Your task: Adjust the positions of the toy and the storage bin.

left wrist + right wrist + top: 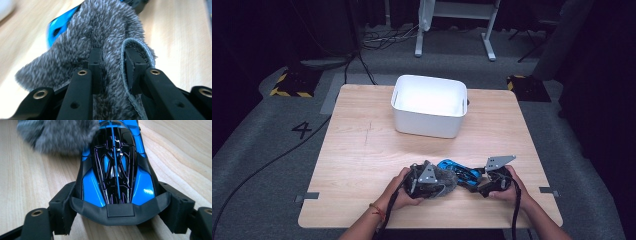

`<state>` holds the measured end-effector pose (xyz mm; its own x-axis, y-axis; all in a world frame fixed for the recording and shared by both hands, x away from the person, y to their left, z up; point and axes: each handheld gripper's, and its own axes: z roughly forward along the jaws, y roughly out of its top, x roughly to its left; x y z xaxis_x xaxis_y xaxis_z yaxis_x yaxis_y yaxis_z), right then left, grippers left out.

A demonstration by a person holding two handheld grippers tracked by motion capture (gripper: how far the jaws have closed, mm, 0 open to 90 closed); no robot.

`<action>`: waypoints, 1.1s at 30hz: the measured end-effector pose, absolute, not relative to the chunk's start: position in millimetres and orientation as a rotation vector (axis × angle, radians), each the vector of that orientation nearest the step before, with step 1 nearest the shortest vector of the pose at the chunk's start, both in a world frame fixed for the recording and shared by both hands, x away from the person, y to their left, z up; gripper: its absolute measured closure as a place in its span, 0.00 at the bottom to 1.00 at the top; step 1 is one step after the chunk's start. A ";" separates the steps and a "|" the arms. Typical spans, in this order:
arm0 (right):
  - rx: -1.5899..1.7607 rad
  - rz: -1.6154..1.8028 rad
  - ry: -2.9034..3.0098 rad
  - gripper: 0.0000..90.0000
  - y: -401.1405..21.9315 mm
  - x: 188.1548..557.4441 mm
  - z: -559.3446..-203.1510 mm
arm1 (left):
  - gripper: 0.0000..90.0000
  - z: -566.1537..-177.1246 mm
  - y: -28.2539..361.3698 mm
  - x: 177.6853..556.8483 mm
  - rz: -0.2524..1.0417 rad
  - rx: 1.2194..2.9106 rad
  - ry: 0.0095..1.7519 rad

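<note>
Left gripper (113, 62) fingers clamped on fluffy grey cloth (100, 37) draped over blue-and-black toy race car (116, 167); right gripper (117, 212) fingers grip car's nose; white plastic bin (429, 105) well behind car on desk (357, 150)

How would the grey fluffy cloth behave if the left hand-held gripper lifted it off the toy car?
The grey fluffy cloth would probably droop: it already folds around the left hand-held gripper pads. It looks light. Its pile may drag across the blue toy car rather than slide freely.
</note>
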<state>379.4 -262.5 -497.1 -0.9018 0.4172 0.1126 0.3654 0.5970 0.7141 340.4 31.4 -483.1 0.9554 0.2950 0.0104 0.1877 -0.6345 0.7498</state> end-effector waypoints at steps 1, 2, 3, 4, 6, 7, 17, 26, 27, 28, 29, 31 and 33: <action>0.696 1.215 2.757 0.28 -262.7 380.6 -496.3 | 0.78 -482.4 27.7 339.4 0.175 2.276 0.326; 0.723 1.231 2.764 0.28 -263.0 381.4 -495.8 | 0.78 -481.3 21.2 337.6 0.187 2.278 0.308; 0.754 1.252 2.774 0.28 -263.5 383.1 -494.7 | 0.78 -480.9 17.8 336.7 0.174 2.270 0.293; 0.771 1.259 2.785 0.28 -263.6 384.0 -494.1 | 0.78 -480.2 12.6 335.1 0.168 2.255 0.278; 0.808 1.277 2.805 0.28 -263.6 386.5 -492.7 | 0.78 -479.1 4.4 331.6 0.179 2.260 0.242; 0.822 1.280 2.814 0.28 -263.4 387.3 -492.3 | 0.78 -479.2 1.3 330.5 0.182 2.262 0.226; 0.856 1.249 2.851 0.28 -258.5 389.0 -491.0 | 0.79 -485.3 3.6 336.8 0.296 2.375 0.218; 0.768 1.192 2.845 0.28 -256.9 385.2 -490.6 | 0.79 -481.1 40.6 346.0 0.325 2.418 0.299; 0.759 1.187 2.842 0.28 -256.7 384.7 -490.7 | 0.79 -480.3 45.9 346.6 0.336 2.426 0.322; 0.744 1.181 2.841 0.28 -256.5 384.0 -490.7 | 0.79 -479.8 51.3 347.9 0.362 2.429 0.359; 0.727 1.173 2.839 0.28 -256.4 383.2 -490.7 | 0.80 -478.9 58.0 350.9 0.374 2.419 0.420; 0.678 1.157 2.836 0.28 -256.6 380.4 -491.3 | 0.80 -477.2 78.3 362.0 0.356 2.361 0.569; 0.626 1.136 2.829 0.28 -256.6 378.1 -491.4 | 0.80 -475.8 93.1 373.6 0.326 2.289 0.687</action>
<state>378.1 -256.6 -491.4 -0.9187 0.3763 0.1197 0.3546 0.6526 0.6696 373.6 93.1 -475.8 0.8266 0.5617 0.0338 0.3818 -0.6039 0.6996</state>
